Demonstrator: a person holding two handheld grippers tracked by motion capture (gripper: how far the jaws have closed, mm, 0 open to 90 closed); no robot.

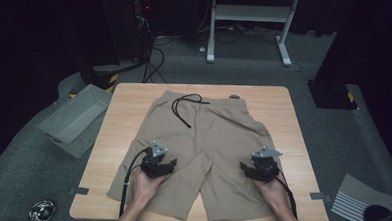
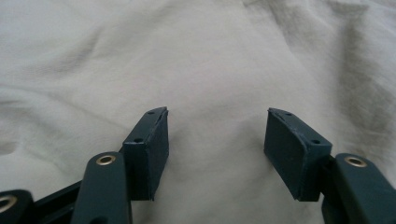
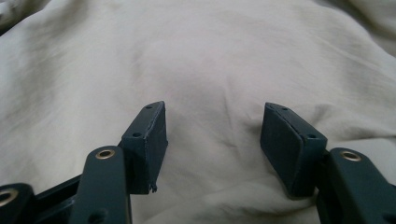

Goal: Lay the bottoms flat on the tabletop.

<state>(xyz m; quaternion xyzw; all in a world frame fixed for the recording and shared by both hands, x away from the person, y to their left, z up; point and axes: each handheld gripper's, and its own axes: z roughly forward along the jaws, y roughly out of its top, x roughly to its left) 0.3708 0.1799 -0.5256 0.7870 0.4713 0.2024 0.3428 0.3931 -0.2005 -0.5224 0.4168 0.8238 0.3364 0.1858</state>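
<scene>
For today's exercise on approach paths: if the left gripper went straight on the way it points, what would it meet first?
Most likely the beige shorts: the open left gripper points at bare cloth with nothing between, though how close it is cannot be told.

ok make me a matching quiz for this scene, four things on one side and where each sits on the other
Things:
1. shorts
2. drawstring
3. grey bin
4. left gripper

Places:
A. on the floor, left of the table
B. looped near the waistband
C. spread flat across the table
D. over the left leg of the shorts

Pairs: 1-C, 2-B, 3-A, 4-D
</scene>
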